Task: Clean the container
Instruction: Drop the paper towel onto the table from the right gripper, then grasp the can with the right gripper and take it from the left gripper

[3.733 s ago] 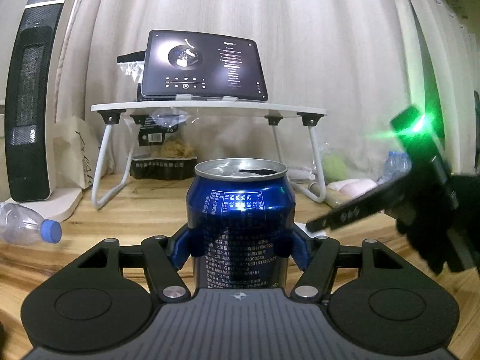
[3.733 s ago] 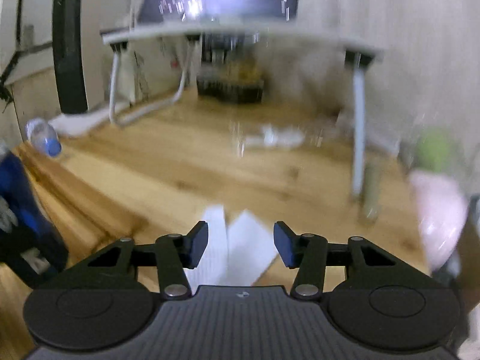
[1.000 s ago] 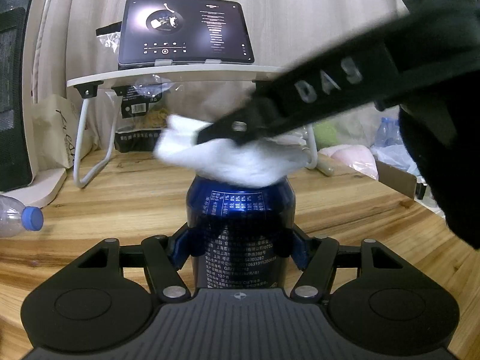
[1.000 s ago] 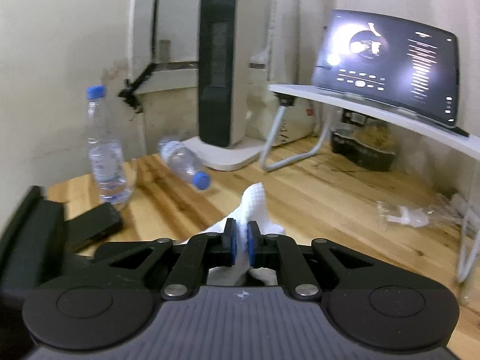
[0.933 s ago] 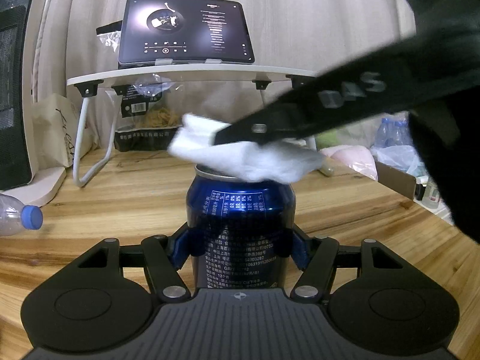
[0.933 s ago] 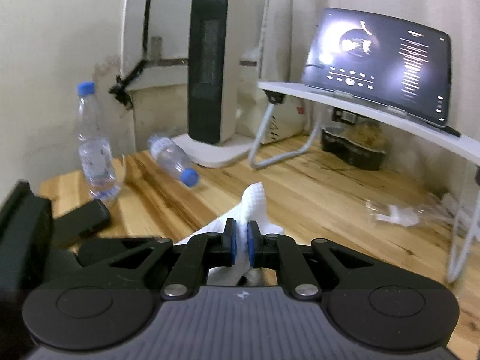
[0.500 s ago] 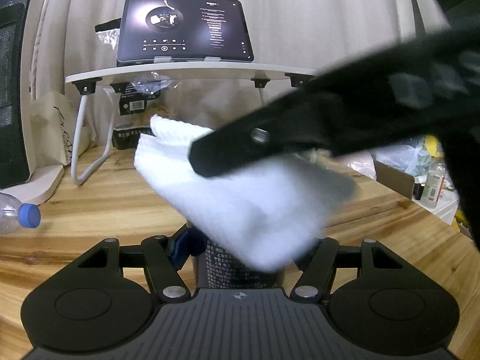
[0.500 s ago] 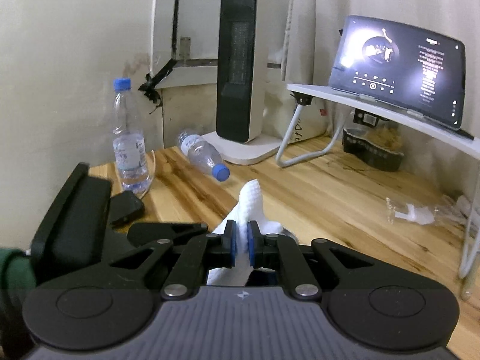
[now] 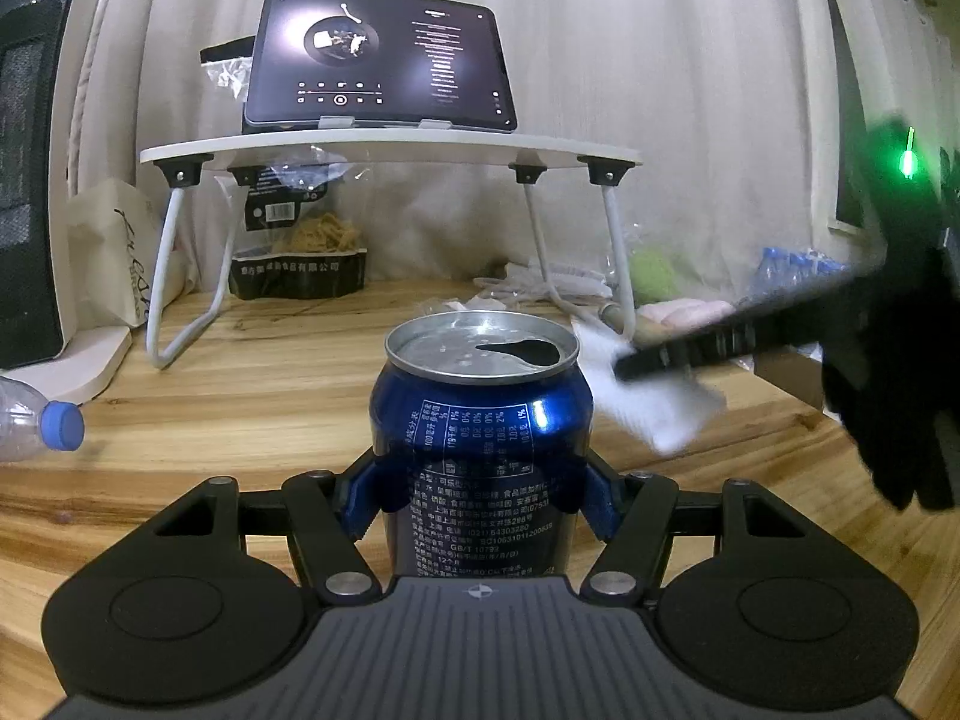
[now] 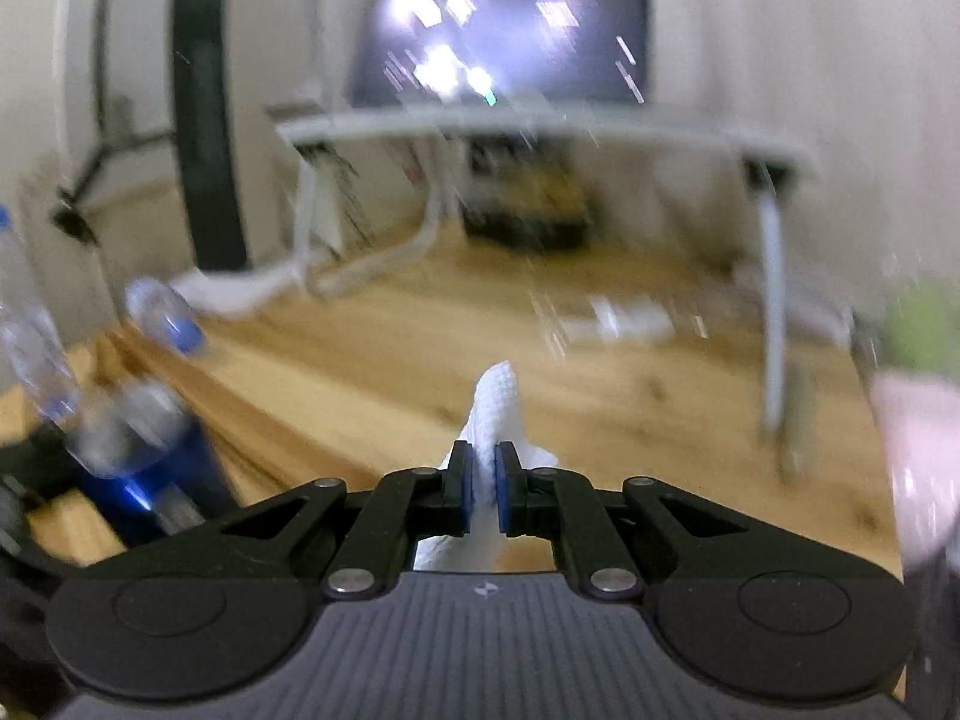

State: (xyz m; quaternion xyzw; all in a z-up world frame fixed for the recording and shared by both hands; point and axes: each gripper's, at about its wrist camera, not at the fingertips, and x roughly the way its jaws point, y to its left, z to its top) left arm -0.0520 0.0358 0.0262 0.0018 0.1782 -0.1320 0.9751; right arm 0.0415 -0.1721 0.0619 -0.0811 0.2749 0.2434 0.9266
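A blue drink can (image 9: 480,438) with an open silver top stands upright on the wooden table (image 9: 252,384), and my left gripper (image 9: 480,480) is shut on its sides. My right gripper (image 10: 482,483) is shut on a white tissue (image 10: 495,414). In the left wrist view that tissue (image 9: 654,402) hangs just right of the can, under the blurred black finger (image 9: 720,342) of the right gripper. The right wrist view is motion-blurred; the can (image 10: 138,456) shows at its lower left.
A small white folding table (image 9: 390,150) with a lit tablet (image 9: 378,60) stands at the back over a snack bag (image 9: 300,252). A plastic bottle (image 9: 36,426) lies at left beside a black heater (image 9: 30,180). Bags and bottles clutter the right side.
The right gripper has swept the tissue off the can's top and front, down and away to the right. The can's open lid is uncovered now. The left gripper still holds the can.
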